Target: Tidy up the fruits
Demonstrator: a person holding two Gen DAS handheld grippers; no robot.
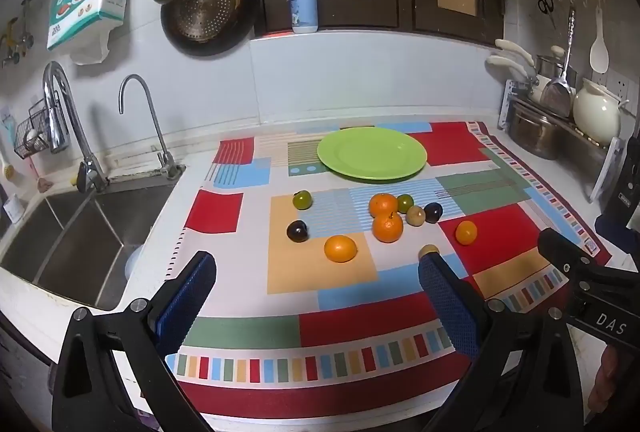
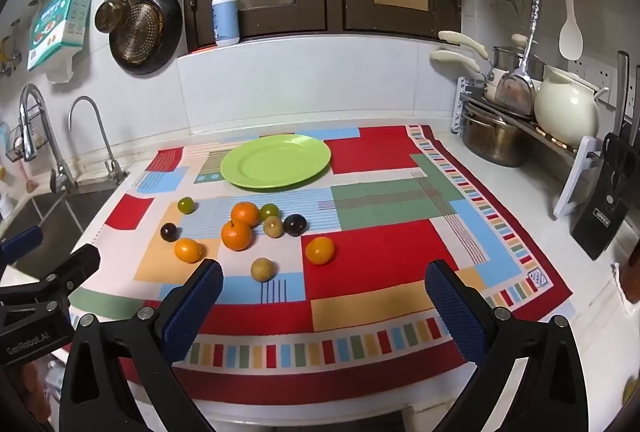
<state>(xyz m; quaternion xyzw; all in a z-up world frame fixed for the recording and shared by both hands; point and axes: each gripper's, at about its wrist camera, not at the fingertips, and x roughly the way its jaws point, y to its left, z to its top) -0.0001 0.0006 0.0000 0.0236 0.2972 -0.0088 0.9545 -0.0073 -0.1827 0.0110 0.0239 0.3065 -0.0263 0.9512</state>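
A green plate [image 1: 372, 153] [image 2: 276, 161] sits bare at the back of a colourful cloth. In front of it lie loose fruits: several oranges, such as one near the front left [image 1: 340, 248] [image 2: 188, 250] and one on the right [image 1: 466, 232] [image 2: 320, 250], two dark plums [image 1: 297, 231] [image 2: 295, 224], green fruits [image 1: 302, 199] [image 2: 186, 205] and yellowish ones [image 2: 263, 269]. My left gripper [image 1: 316, 272] is open and empty, held above the cloth's front. My right gripper [image 2: 324, 284] is open and empty, beside it on the right.
A steel sink [image 1: 80, 236] with two taps lies left of the cloth. A dish rack with pots and a white kettle [image 2: 564, 112] stands at the right, with a knife block [image 2: 608, 208] nearer. A soap bottle [image 1: 303, 2] stands on the sill.
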